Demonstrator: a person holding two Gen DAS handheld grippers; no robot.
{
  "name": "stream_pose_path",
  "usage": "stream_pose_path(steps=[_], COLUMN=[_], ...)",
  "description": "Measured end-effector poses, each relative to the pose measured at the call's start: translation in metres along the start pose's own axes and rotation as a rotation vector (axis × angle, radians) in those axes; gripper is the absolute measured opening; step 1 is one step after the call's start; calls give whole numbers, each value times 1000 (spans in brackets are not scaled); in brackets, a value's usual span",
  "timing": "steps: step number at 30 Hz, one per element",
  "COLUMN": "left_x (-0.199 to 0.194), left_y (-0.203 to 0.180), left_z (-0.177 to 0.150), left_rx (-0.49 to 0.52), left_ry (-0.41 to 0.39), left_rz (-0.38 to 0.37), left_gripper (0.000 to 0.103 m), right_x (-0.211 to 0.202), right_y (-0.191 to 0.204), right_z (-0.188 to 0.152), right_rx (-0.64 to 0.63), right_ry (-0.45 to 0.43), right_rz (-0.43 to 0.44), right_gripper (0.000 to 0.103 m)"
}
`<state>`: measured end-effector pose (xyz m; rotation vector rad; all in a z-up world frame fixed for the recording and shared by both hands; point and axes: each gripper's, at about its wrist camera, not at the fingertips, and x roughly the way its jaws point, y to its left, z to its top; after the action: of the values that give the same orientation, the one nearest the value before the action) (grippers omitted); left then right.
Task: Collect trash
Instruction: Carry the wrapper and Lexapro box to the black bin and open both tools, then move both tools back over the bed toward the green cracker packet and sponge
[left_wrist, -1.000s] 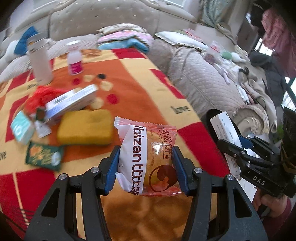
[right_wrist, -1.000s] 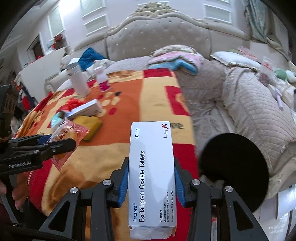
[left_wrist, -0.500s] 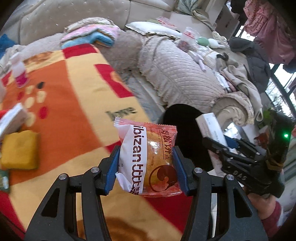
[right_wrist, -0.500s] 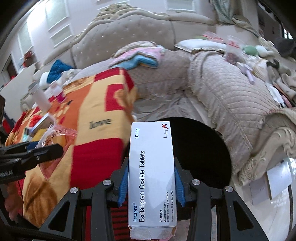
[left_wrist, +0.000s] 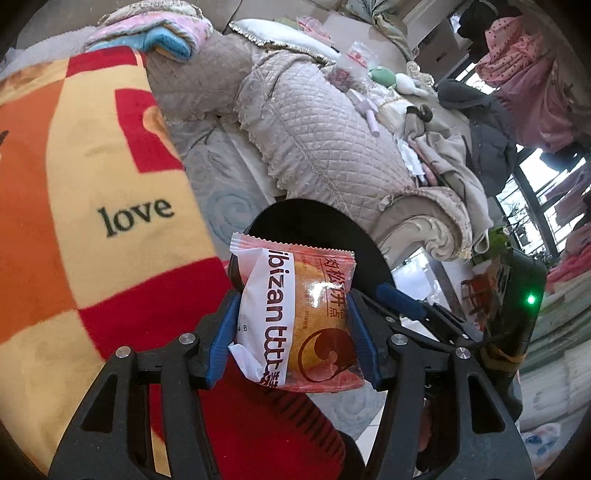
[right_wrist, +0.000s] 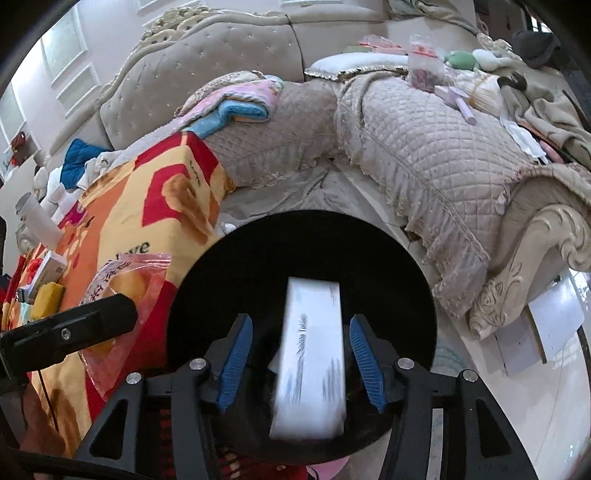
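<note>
Both wrist fisheyes looked steeply down, close over the black bin (right_wrist: 303, 266). Each showed the blanket (left_wrist: 92, 177) at frame left and the quilted sofa (right_wrist: 417, 155) upper right.

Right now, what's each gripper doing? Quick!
Left gripper: jaws opening, pads on the pink snack packet.
Right gripper: jaws opening, white tablet box dropping free.
</note>
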<state>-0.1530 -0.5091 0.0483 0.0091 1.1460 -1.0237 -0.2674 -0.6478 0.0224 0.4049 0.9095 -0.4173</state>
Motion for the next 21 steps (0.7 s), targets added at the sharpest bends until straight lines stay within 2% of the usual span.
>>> stream_pose_path(steps=[4,7,11,15,21], left_x=[-5,-8,-16,-23,-43], left_y=[6,8,10,16,38], left_z=[-4,-1,0,-5,-25], left_rx=[2,-23,-24,-26,-7], left_ry=[-11,-20,-30,-40,-54], left_rz=[-10,-54,-32,24,180], left_gripper=[65,66,66,66,66], right_x=[4,6,-3,-5,-5], right_y=[-2,-2,-1,5,20], right_z=[-7,-9,-10,-10,-15], right_rx=[16,28,26,11,-8], right_ry=[28,41,27,32,39], right_rz=[4,4,0,4,27], right_gripper=[53,53,53,54,54])
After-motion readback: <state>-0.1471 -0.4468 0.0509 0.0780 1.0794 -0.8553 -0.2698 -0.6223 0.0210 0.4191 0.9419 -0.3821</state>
